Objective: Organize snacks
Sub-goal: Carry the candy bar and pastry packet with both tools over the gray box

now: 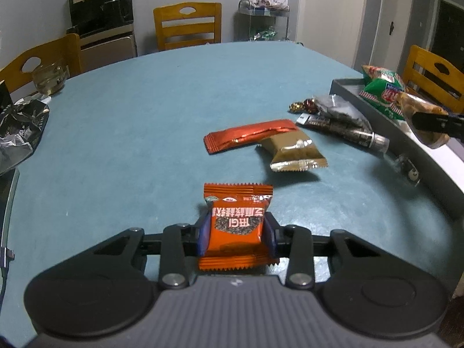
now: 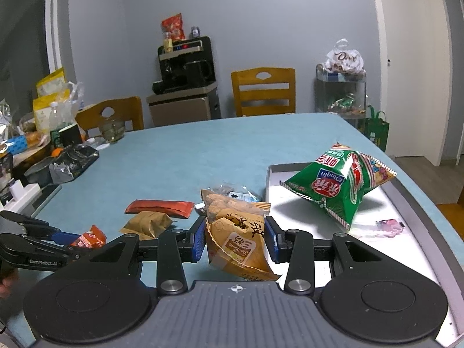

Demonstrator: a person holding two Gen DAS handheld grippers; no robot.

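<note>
I have one green bag [image 2: 339,184] lying in the tray [image 2: 411,203] at my two o'clock, so the sorting is barely begun. My left gripper [image 1: 236,233] is clenched on a small orange packet [image 1: 235,226] just above the table [image 1: 145,116]; my right gripper [image 2: 235,239] grasps a tan biscuit bag [image 2: 237,237] (not yet over the tray). A red bar [image 1: 249,139], a gold packet [image 1: 295,152] and dark wrappers [image 1: 342,121] wait at twelve o'clock.
</note>
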